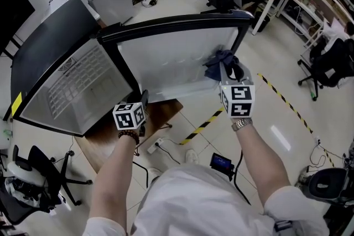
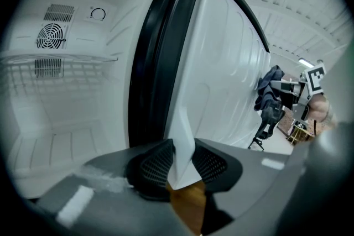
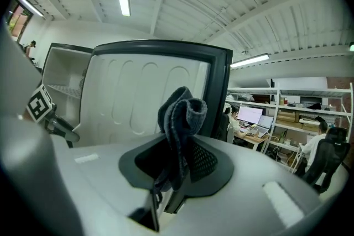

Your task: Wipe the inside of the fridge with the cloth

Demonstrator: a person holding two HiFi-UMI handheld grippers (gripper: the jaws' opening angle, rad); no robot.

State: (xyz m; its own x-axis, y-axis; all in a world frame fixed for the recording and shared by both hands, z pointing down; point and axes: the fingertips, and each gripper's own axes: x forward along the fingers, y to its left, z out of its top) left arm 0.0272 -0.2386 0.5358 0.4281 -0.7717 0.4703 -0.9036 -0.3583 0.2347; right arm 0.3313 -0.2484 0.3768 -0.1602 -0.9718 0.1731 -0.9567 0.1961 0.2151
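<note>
Records a fridge (image 1: 38, 52) with its door (image 1: 177, 55) swung wide open and the white inner liner turned toward the head view. Finds the left gripper (image 2: 182, 166) clenched on the door's thin white lower edge, pads pressed flat on either side of it. Puts that grip near the hinge corner in the head view, with the marker cube (image 1: 130, 116) toward the person. Finds the right gripper (image 3: 178, 160) clamped on the cloth (image 3: 180, 116), a dark blue-grey wad standing up out of the jaws and folded over at the top. Locates the cloth on the liner's side away from the hinge, just inside the black door frame (image 3: 221, 91) (reads as touching the liner in the left gripper view; cannot confirm from the right gripper view alone). Sets the two grippers well apart along the door. Sees inside the cabinet, in the left gripper view, a wire shelf (image 2: 55, 61) and above it a round fan grille (image 2: 51, 36) on the back wall. Logs a watch (image 1: 241, 124) on the right wrist and a bead bracelet (image 1: 128, 134) on the left. Notes on the floor black-and-yellow tape (image 1: 207, 121) near the fridge and an office chair (image 1: 33, 179) at lower left of the head view. Notes beyond the door, in the right gripper view, a desk with lit monitors (image 3: 250, 116) and a person seated there
</note>
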